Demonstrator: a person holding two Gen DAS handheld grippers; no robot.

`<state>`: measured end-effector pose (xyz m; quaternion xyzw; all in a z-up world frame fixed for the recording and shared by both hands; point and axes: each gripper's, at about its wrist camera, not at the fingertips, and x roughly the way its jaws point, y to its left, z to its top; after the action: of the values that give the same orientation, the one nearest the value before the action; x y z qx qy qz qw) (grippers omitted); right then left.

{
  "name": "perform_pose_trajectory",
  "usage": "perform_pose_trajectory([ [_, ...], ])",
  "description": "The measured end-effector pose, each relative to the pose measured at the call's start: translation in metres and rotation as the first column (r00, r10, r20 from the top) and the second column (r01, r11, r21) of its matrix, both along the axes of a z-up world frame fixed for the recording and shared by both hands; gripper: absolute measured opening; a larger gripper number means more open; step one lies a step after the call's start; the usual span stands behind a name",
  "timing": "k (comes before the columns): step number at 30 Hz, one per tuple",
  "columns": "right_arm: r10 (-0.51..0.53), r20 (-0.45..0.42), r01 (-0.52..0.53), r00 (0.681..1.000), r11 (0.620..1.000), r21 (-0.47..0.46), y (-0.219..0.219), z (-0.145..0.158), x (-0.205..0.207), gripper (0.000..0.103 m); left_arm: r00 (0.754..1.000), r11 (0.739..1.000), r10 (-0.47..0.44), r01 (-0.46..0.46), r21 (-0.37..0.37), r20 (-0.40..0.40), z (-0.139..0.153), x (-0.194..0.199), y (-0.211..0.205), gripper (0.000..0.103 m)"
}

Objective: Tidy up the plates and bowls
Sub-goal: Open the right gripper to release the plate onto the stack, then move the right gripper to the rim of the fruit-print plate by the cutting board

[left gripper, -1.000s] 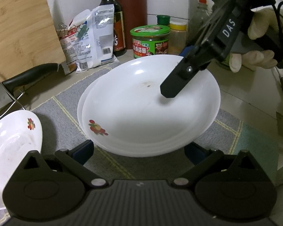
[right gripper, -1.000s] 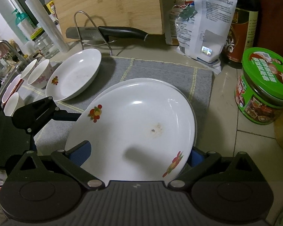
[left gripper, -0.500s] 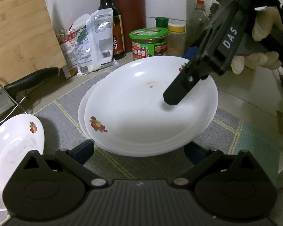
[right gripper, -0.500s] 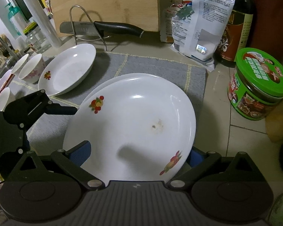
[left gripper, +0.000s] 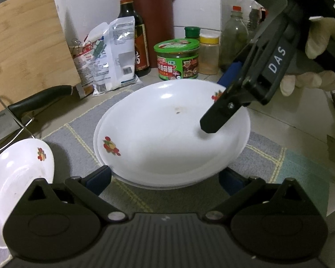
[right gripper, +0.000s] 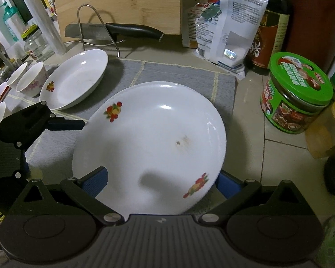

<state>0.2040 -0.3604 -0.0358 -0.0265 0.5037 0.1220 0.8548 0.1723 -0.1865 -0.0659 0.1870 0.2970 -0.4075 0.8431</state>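
Note:
Two white plates with fruit decals lie stacked on a grey mat; the top plate also shows in the right wrist view. My right gripper is open, its blue pads either side of the plate's near rim; one of its fingers hovers over the plate in the left wrist view. My left gripper is open at the stack's opposite rim. A third white plate lies to the left, also in the left wrist view. Small bowls stand beyond it.
A green-lidded jar, sauce bottle, snack bags, a knife on a wire rack and a wooden cutting board crowd the back of the counter. Spice jars stand near the wall.
Both grippers have pulled back slightly from the stacked plates; the top plate has settled lower onto the one beneath. Both grippers stay open.

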Motion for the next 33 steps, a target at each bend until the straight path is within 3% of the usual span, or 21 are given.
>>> perform_pose_trajectory([
  [10,0.031,0.055,-0.029,0.998,0.999,-0.029,0.008,0.007,-0.008,0.103,0.997,0.997,0.066,-0.065,-0.038,0.043,0.013,-0.009,0.016,0.102],
  [19,0.058,0.171,-0.043,0.984,0.995,-0.091,0.025,0.023,-0.022,0.103,0.972,0.97,0.226,-0.219,-0.105,0.061,0.034,-0.023,0.044,0.102],
  [24,0.1,0.245,-0.072,0.964,0.99,-0.121,0.036,0.031,-0.027,0.103,0.932,0.93,0.356,-0.348,-0.12,0.062,0.042,-0.031,0.06,0.102],
  [33,0.199,0.305,-0.186,0.931,0.98,-0.071,0.073,0.034,-0.016,0.103,0.818,0.817,0.574,-0.57,-0.089,0.028,0.037,-0.039,0.092,0.102],
])
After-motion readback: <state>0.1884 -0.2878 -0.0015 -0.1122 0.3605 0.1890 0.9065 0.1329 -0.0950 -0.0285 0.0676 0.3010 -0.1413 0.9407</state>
